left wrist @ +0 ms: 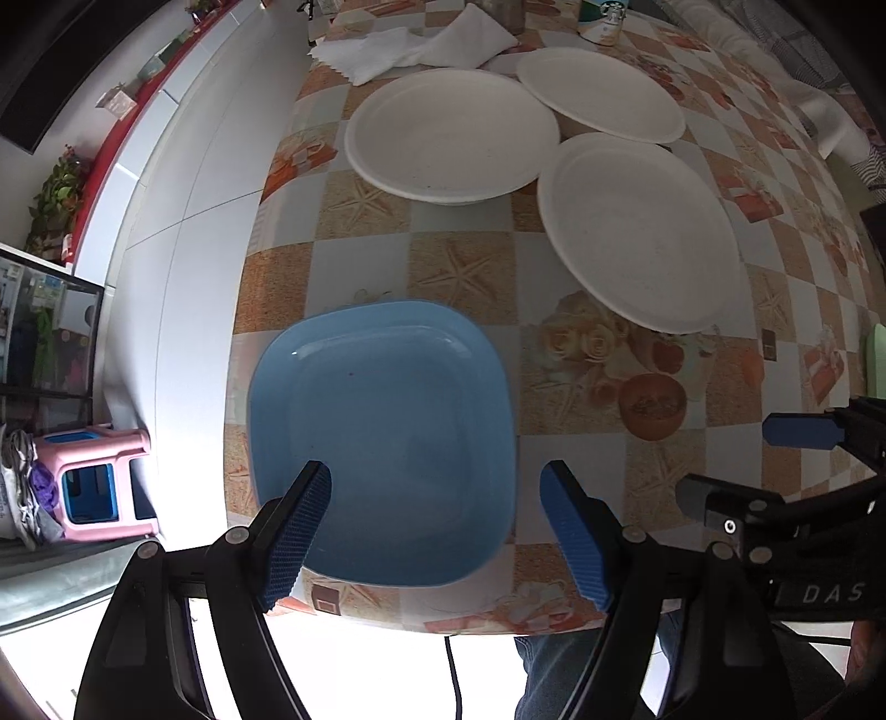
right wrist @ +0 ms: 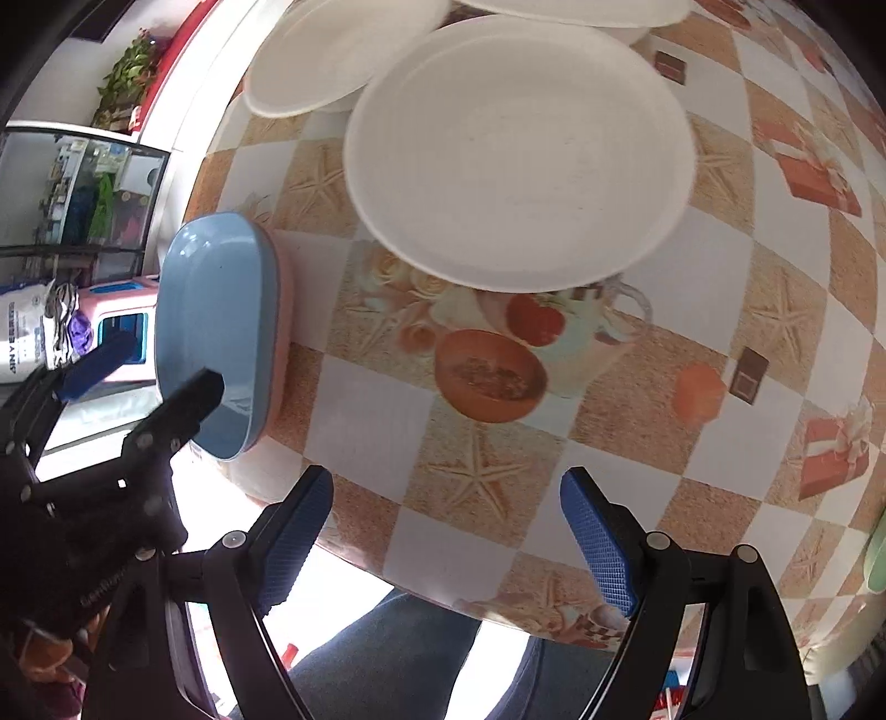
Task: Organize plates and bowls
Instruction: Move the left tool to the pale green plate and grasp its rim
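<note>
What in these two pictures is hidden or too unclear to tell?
- Left wrist view: the Starbucks cup is cut off by the top edge.
- Left wrist view: what props up the white plates is hidden beneath them.
- Right wrist view: the nearest white plate is motion-blurred.
- Right wrist view: the pink layer under the blue plate shows only an edge.

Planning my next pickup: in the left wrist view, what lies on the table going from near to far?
Blue square plate → nearest white round plate → middle white plate → farthest white plate → white cloth → Starbucks cup.
</note>
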Demonstrator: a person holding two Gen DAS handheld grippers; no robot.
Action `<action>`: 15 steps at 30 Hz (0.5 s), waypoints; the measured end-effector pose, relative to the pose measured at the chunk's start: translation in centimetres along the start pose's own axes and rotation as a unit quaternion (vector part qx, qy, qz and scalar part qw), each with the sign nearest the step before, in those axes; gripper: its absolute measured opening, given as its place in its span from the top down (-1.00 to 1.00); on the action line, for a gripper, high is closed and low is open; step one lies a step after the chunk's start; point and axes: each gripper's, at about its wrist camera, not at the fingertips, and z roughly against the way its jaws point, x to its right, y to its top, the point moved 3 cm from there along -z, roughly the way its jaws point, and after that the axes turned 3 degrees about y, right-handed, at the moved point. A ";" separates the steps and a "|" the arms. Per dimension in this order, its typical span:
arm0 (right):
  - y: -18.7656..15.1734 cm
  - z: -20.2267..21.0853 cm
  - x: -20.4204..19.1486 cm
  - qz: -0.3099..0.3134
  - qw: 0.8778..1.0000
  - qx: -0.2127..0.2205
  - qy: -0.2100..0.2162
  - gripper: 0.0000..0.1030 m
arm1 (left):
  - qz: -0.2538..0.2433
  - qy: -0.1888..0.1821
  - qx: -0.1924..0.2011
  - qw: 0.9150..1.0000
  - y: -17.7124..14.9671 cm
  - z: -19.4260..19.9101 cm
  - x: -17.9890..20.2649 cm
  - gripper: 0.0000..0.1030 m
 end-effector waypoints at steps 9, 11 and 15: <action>-2.0 4.4 7.8 -0.078 0.996 0.037 -0.012 -0.94 | -0.063 -0.035 -0.007 0.997 1.6 1.8 7.7 -0.58; -2.5 4.8 9.7 -0.101 0.994 0.037 -0.020 -0.94 | -0.085 -0.035 -0.017 0.996 1.9 1.5 9.8 -0.58; -2.9 6.4 13.4 -0.142 0.988 0.049 -0.040 -0.94 | -0.113 -0.059 -0.032 0.991 2.3 1.5 14.4 -0.59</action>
